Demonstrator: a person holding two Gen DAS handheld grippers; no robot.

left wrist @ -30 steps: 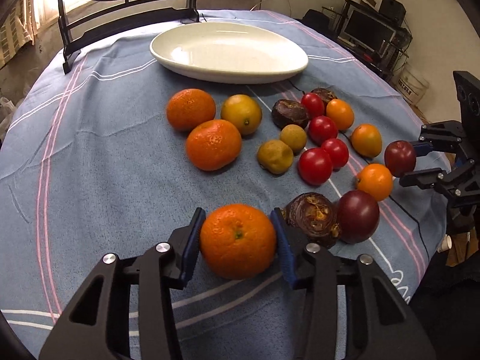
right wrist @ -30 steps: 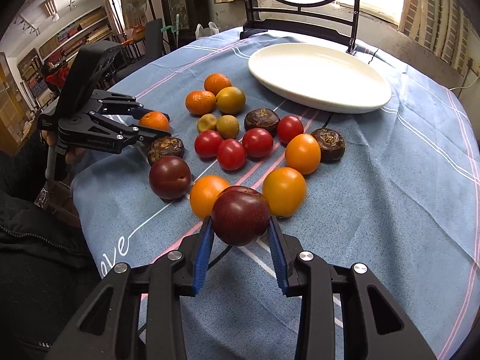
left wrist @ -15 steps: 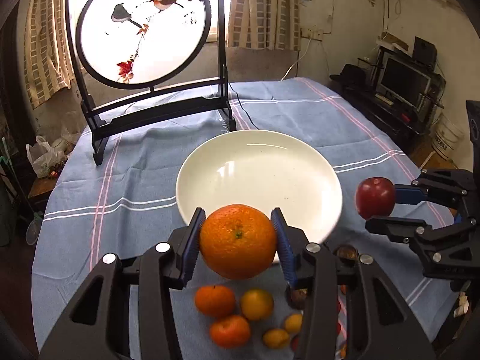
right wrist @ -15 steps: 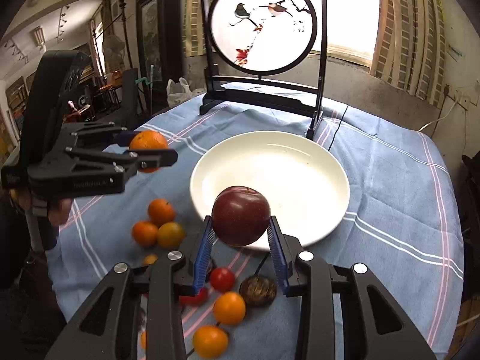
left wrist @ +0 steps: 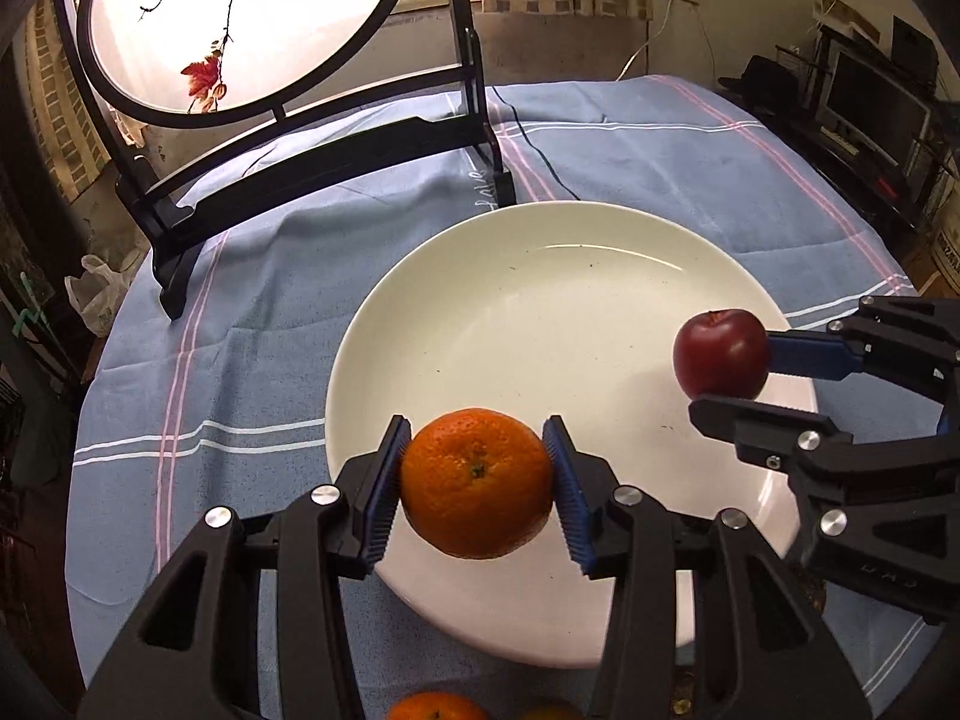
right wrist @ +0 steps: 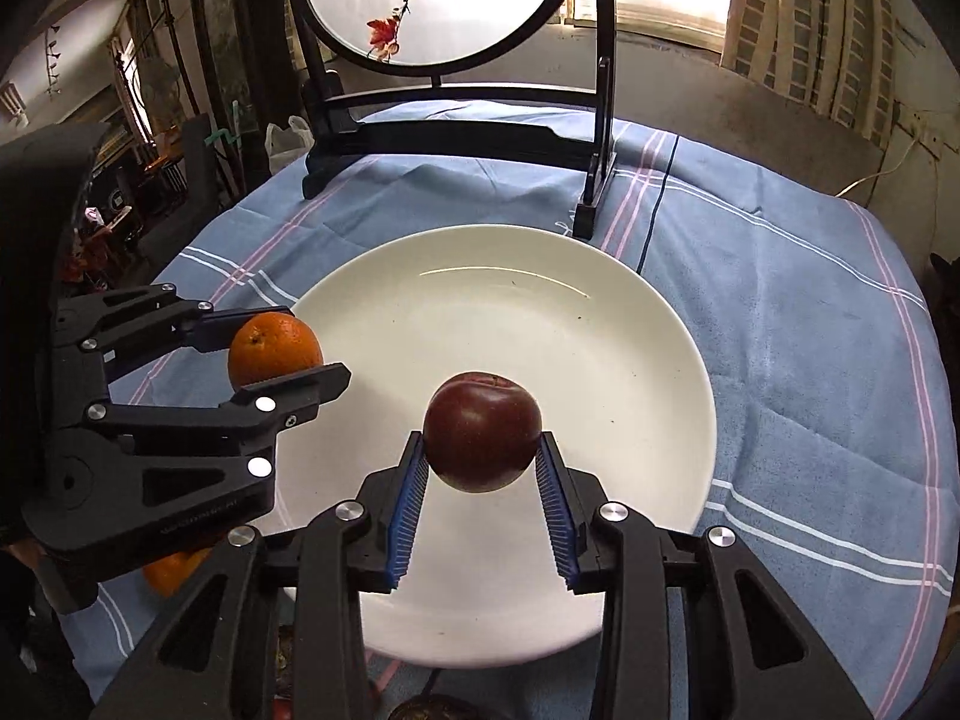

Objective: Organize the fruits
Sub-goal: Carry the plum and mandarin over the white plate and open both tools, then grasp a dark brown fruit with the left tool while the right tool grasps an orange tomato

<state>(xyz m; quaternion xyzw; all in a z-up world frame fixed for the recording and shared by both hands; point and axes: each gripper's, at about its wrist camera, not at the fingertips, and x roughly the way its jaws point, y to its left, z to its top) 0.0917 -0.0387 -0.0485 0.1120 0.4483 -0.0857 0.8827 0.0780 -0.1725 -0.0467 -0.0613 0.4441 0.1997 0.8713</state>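
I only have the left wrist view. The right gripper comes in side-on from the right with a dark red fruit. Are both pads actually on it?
Observer: Yes. In the right wrist view the right gripper has a blue pad on each side of the dark red plum.
Operator: Is it over the plate or off the edge?
Observer: Over it: white plate shows all round the plum there.
Operator: How does my left gripper look from that side?
Observer: The left gripper is shut on the orange mandarin, hanging over the plate's left rim.
Operator: Any fruit in the plate yet?
Observer: None shows on its visible surface.
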